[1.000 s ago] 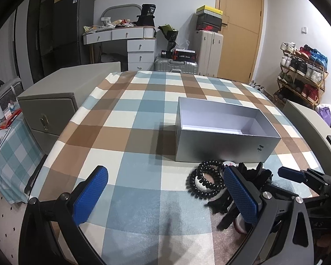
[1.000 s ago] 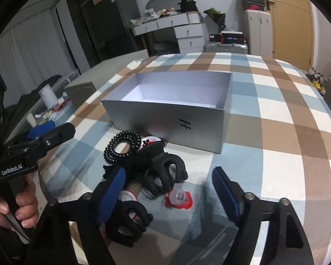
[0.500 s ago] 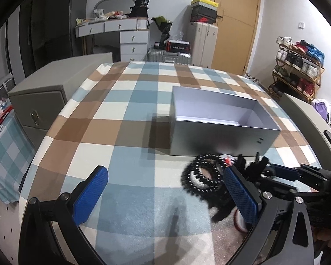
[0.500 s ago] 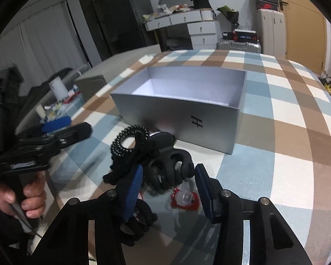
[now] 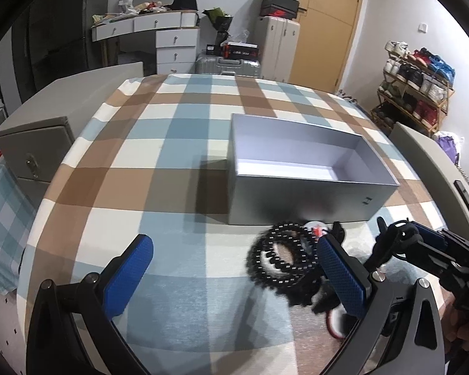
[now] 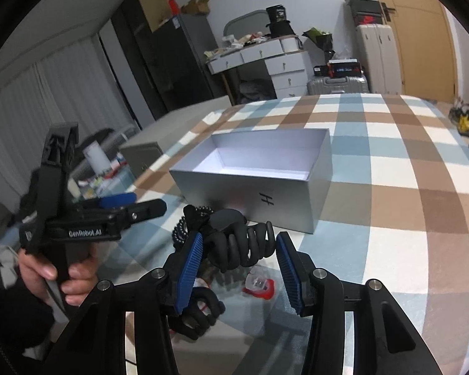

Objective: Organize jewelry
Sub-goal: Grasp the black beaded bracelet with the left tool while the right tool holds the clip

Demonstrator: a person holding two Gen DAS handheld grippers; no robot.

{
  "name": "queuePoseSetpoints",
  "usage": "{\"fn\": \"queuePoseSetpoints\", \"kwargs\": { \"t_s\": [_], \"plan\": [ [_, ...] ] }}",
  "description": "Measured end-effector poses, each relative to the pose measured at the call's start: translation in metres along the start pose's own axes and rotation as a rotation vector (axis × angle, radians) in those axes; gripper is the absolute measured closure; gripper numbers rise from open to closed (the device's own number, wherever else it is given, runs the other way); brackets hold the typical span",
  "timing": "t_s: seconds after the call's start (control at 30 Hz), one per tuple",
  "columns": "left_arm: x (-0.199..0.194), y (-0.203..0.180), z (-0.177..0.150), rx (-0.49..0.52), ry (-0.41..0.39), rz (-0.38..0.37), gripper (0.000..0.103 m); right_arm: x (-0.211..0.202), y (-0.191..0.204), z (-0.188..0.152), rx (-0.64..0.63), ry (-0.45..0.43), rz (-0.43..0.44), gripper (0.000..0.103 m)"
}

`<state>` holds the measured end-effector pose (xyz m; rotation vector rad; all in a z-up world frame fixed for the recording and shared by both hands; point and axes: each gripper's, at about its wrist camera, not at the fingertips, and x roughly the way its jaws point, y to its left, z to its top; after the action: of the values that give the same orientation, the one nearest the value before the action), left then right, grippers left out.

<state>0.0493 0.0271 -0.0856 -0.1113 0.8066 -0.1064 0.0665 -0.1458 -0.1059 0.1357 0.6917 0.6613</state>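
While the left gripper point(image 5: 234, 276) hovers low over the checked cloth point(image 5: 159, 156) on the counter, its blue fingers point(image 5: 126, 276) stand wide apart with nothing between them. Just right of its gap lies a black bead bracelet point(image 5: 279, 261), near the front wall of the silver box point(image 5: 300, 200), which sits open-topped toward the counter's middle. In the right wrist view a hand point(image 6: 57, 273) grips the left tool's handle at the far left. Further right, the right gripper point(image 6: 239, 268) has its ribbed blue fingers point(image 6: 189, 268) clamped on a black claw clip point(image 6: 244, 245), lifted off the cloth and in front of the box's near corner. Below it lies a second black clip point(image 6: 200, 312), partly hidden by the left finger, and beside that a small red and clear piece point(image 6: 259, 284) rests on the cloth. Behind the held clip, the beads point(image 6: 179, 231) show only in part.
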Motion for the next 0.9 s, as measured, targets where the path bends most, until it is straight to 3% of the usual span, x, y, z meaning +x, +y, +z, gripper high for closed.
{"fn": "queuePoseSetpoints", "kwargs": {
  "t_s": [0.1, 0.27, 0.37, 0.63, 0.9],
  "plan": [
    [-0.003, -0.005, 0.002, 0.022, -0.004, -0.033, 0.001, -0.006, -0.011, 0.000, 0.060, -0.021, 0.027, 0.056],
    [-0.001, -0.009, 0.006, 0.045, -0.004, -0.007, 0.001, -0.018, -0.020, -0.002, 0.092, -0.053, 0.049, 0.056],
    [0.002, -0.007, 0.007, 0.032, 0.005, 0.002, 0.001, -0.015, -0.009, -0.006, 0.000, -0.026, -0.071, 0.056],
    [0.007, -0.009, 0.009, 0.057, 0.020, 0.017, 0.001, -0.046, 0.005, -0.002, -0.069, -0.208, -0.199, 0.056],
    [0.030, -0.018, 0.012, 0.110, 0.096, -0.018, 0.001, -0.046, 0.002, 0.000, -0.036, -0.227, -0.133, 0.056]
  ]
}}
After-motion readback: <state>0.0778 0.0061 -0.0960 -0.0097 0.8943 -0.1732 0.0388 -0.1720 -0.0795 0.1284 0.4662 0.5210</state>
